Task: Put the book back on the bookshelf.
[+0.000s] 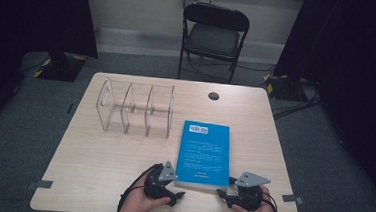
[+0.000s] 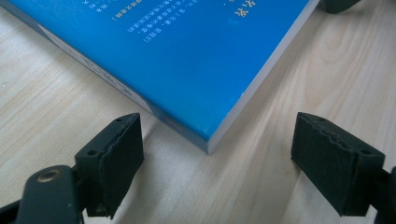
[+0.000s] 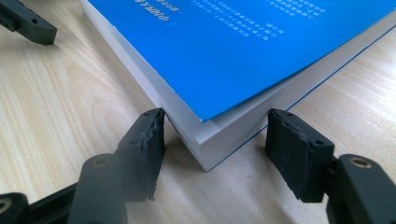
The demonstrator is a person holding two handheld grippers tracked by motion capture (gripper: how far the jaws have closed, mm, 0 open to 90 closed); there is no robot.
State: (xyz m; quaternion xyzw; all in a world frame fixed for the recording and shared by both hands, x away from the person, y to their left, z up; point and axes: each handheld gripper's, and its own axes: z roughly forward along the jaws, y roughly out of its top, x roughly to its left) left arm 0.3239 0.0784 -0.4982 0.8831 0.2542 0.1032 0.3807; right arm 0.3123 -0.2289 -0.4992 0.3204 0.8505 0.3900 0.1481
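Now both tools, left [image 1: 178, 195] & right [image 1: 221, 193], flank blue book [image 1: 204, 152] corners, open.

Glossy blue book [image 1: 203, 154], pale wood-grain table [image 1: 107, 153], clear plastic rack [image 1: 136, 107]

Light wood table [image 1: 95, 180] w/ a round hole near far edge. On it: blue book [image 1: 203, 154] lying flat, clear divider rack [image 1: 136, 107] at its left.

Each hand-held gripper, left [image 1: 179, 194] and right [image 1: 222, 193], is matte black with a grey three-cornered plate on top, black cables looping at the wrists, ridged black pads [image 2: 120, 156] on the jaws and brass-ringed screw holes behind them.
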